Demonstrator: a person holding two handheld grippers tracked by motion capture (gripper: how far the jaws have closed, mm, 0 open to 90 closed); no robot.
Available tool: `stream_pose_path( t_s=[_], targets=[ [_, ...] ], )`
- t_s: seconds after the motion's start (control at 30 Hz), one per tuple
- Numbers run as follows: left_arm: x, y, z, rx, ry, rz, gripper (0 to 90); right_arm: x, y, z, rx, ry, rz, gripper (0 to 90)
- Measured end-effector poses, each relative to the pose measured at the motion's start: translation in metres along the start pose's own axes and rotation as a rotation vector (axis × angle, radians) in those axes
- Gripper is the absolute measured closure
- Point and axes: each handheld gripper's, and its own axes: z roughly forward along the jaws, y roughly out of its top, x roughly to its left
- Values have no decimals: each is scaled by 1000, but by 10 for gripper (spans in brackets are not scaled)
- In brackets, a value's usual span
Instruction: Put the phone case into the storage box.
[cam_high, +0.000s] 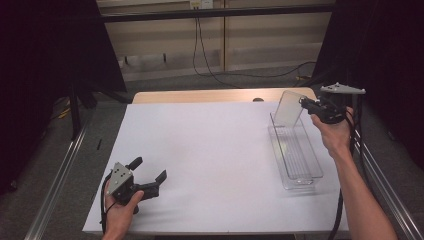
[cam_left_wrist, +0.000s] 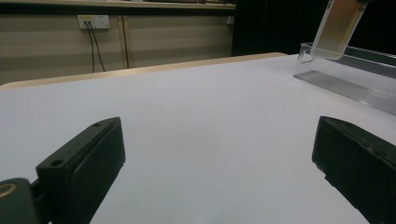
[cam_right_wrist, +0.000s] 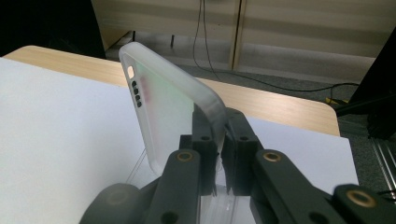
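No readable writing on the clear phone case (cam_right_wrist: 163, 107) the right gripper (cam_right_wrist: 219, 154) clamps.

**Three cameras, one table**

The high view looks forward and down on the white table (cam_high: 200, 160). The left gripper view sits low, skimming its surface toward the clear tray (cam_left_wrist: 355, 79) at two o'clock. The right gripper view looks closely along its jaws. All share the tabletop.
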Motion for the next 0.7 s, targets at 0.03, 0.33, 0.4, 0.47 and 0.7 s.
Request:
stream_pose_path(
  t_s=[0.03,0.33,0.4,0.47,0.7],
  targets=[
    [0,0,0,0,-1,1,27,0,0,2,3,-6,-5,842],
    [-1,0,0,2,-7,-6,27,0,-6,14,32,-40,-33,842],
    [-1,-1,0,7,-7,-5,27,0,-7,16,32,-35,-26,843],
    [-1,-1,0,3,-7,-4,27,0,-7,19,38,-35,-30,843],
    [0,0,2,2,-4,-11,26,-3,-11,30,68,-44,-22,843]
  ],
)
